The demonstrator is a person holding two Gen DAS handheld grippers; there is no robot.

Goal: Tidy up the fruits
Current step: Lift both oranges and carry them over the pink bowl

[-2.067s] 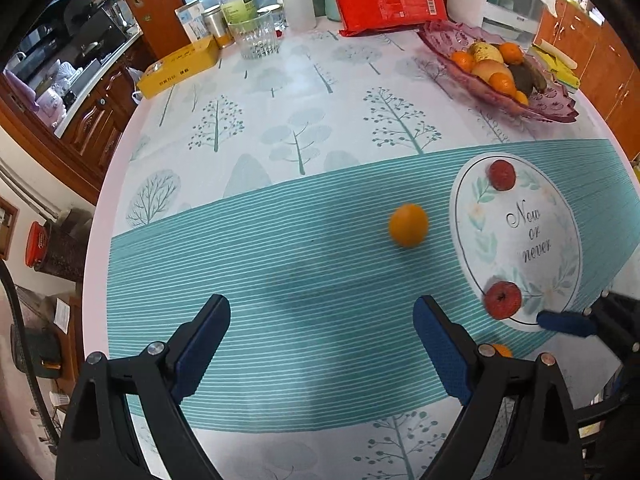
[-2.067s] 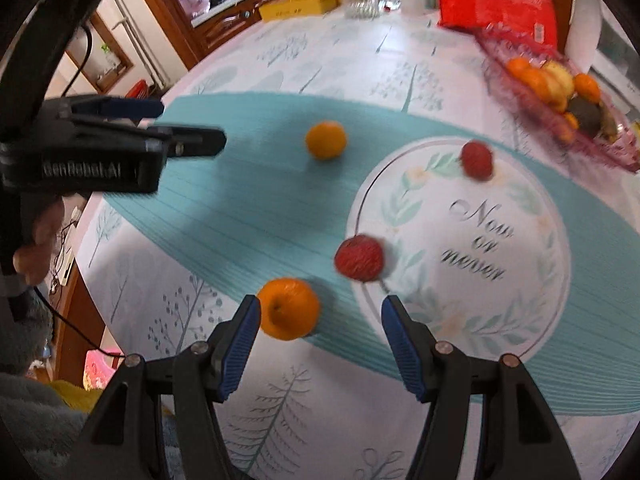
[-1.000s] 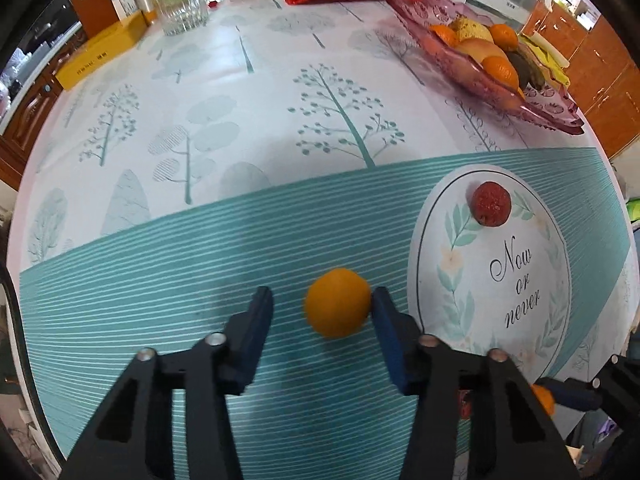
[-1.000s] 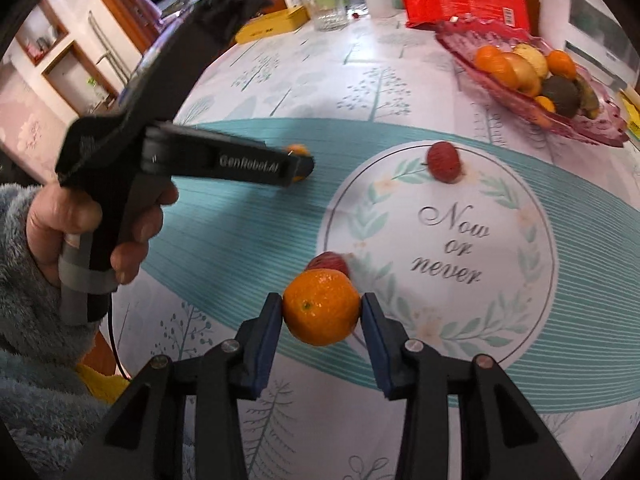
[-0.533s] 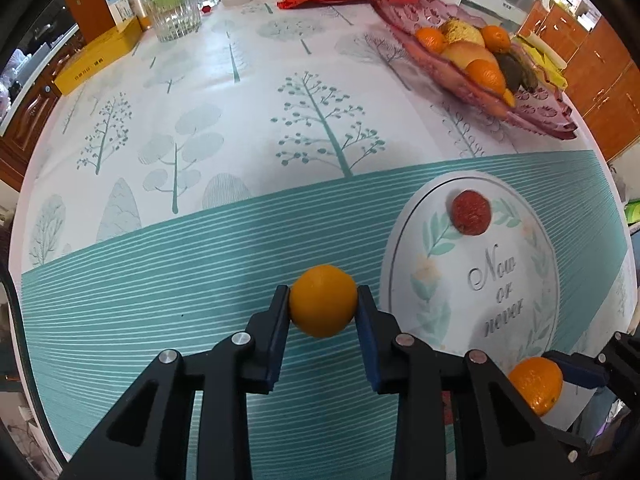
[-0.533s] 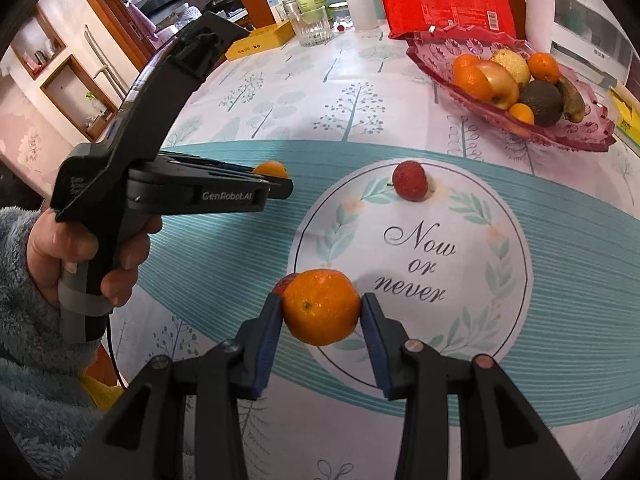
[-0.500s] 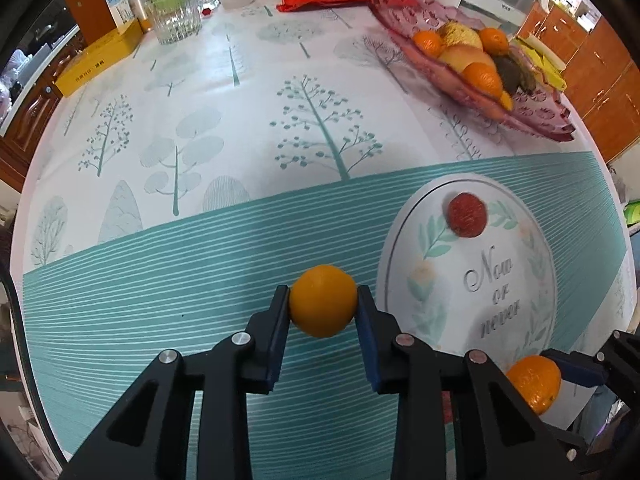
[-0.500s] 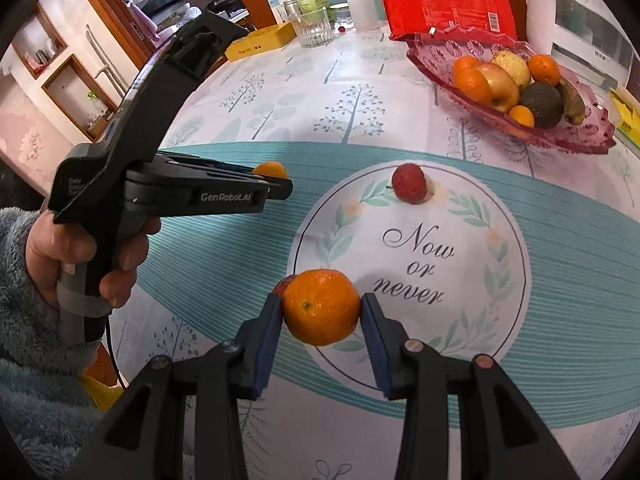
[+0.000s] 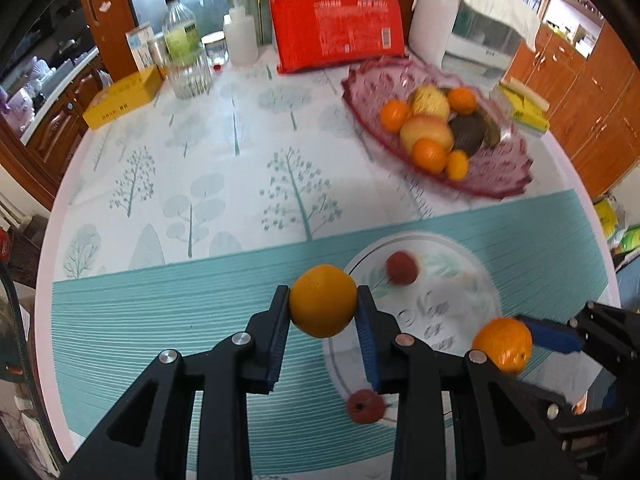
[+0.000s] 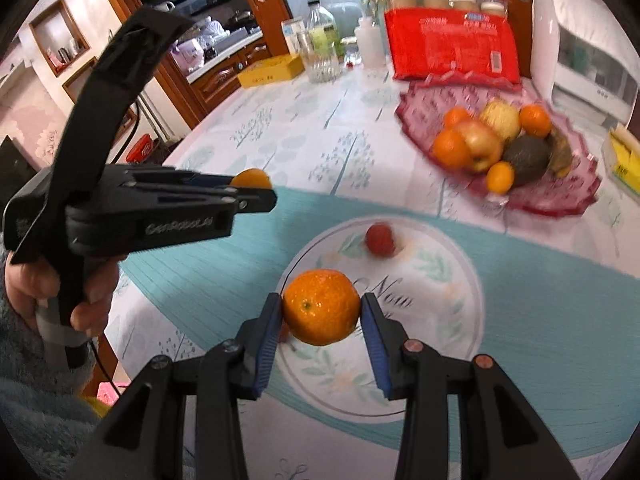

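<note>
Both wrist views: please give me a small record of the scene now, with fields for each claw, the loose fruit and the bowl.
left claw: shut on an orange, off the table
right claw: shut on a second orange, off the table
loose fruit: two red fruits on the tablecloth
bowl: pink glass, holds oranges, apples, dark fruit

Probably a home dining room: tree-print tablecloth (image 9: 240, 184), wooden cabinets (image 9: 592, 128), fruit dish (image 9: 500, 168).
</note>
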